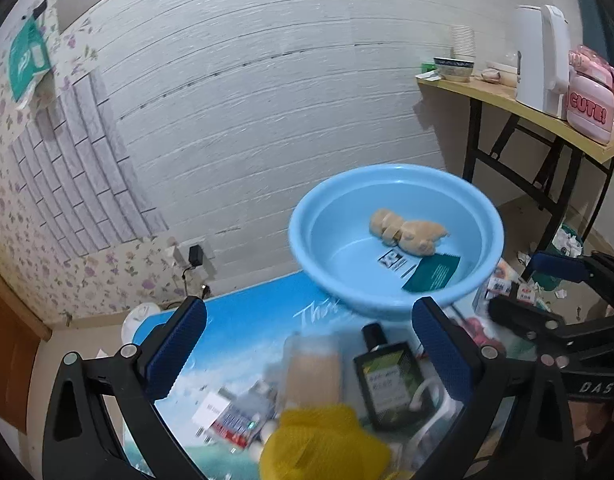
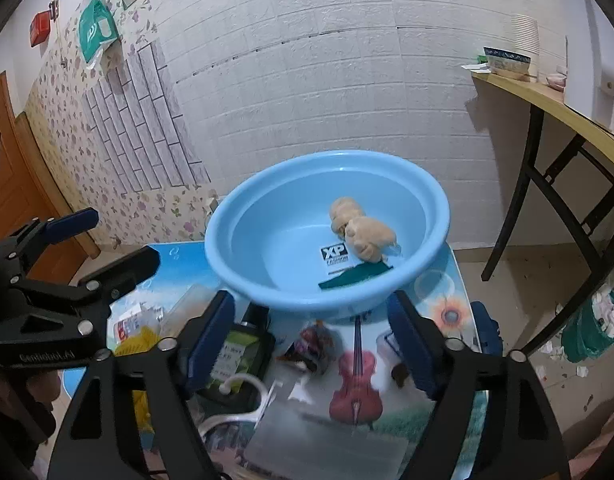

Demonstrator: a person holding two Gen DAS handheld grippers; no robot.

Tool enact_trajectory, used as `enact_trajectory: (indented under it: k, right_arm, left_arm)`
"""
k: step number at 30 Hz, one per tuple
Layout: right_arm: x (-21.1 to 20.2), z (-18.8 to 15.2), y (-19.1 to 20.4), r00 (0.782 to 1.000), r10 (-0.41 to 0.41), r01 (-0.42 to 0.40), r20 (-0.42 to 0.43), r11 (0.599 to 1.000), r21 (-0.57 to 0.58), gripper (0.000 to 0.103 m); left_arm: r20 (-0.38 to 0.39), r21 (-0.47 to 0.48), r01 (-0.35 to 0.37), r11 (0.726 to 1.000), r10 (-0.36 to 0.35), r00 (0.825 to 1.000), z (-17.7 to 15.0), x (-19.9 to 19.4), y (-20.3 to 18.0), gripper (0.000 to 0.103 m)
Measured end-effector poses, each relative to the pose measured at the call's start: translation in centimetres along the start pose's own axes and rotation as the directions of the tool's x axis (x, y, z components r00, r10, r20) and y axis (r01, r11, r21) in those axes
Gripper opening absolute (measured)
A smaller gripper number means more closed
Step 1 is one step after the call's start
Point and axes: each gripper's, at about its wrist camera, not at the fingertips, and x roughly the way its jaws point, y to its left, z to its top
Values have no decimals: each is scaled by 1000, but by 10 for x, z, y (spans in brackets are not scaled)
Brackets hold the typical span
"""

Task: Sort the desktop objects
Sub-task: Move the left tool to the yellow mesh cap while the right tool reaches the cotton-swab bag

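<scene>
Nearest, both grippers hang over the clutter at the front of the table (image 2: 455, 276), and neither holds anything. The left gripper (image 1: 307, 344) stands spread wide, empty; below its span lie a yellow mesh (image 1: 327, 444), a blurred pale bottle (image 1: 313, 364) and, by its right finger, the dark bottle (image 1: 387, 380). The right gripper (image 2: 311, 336) is also parted, nothing pressed between its pads; the dark bottle (image 2: 239, 352) lies just beside its left finger, a small wrapped item (image 2: 313, 344) sits between the fingers, and a white hook (image 2: 243, 392) curls near the bottle's base (partly hidden by the frame).

The bottle's long axis runs roughly away from the cameras, cap toward the basin, so it lies along the fingers, not across them. It sits between the two grippers; I judge either could take it with a small sideways shift, the left perhaps the likelier, since the bottle already lies within its span.

Farther off, the blue basin (image 2: 227, 248) rests at the table's back edge, holding a tan plush (image 2: 363, 228) and a dark green card (image 2: 355, 274).
</scene>
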Motion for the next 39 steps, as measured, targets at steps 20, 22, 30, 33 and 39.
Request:
enact_trajectory:
  k: [20, 22, 30, 33, 39]
  right_arm:
    - [-38, -92, -12, 993, -3, 9, -115, 999, 48, 92]
    - [-41, -102, -10, 988, 60, -55, -141, 998, 34, 92]
    - [-53, -124, 11, 976, 147, -158, -162, 986, -61, 92]
    - [-47, -123, 19, 978, 137, -150, -155, 985, -79, 92]
    - [-32, -122, 28, 978, 98, -114, -186, 991, -75, 92]
  left_arm:
    - [-176, -191, -41, 981, 7, 984, -124, -17, 85, 103]
    - [-178, -194, -32, 980, -3, 984, -129, -19, 84, 103]
    - [-167, -179, 34, 983, -64, 984, -132, -26, 67, 103]
    - [-175, -163, 48, 985, -77, 982, -133, -25, 58, 103]
    - [-173, -140, 75, 987, -99, 980, -133, -23, 46, 103]
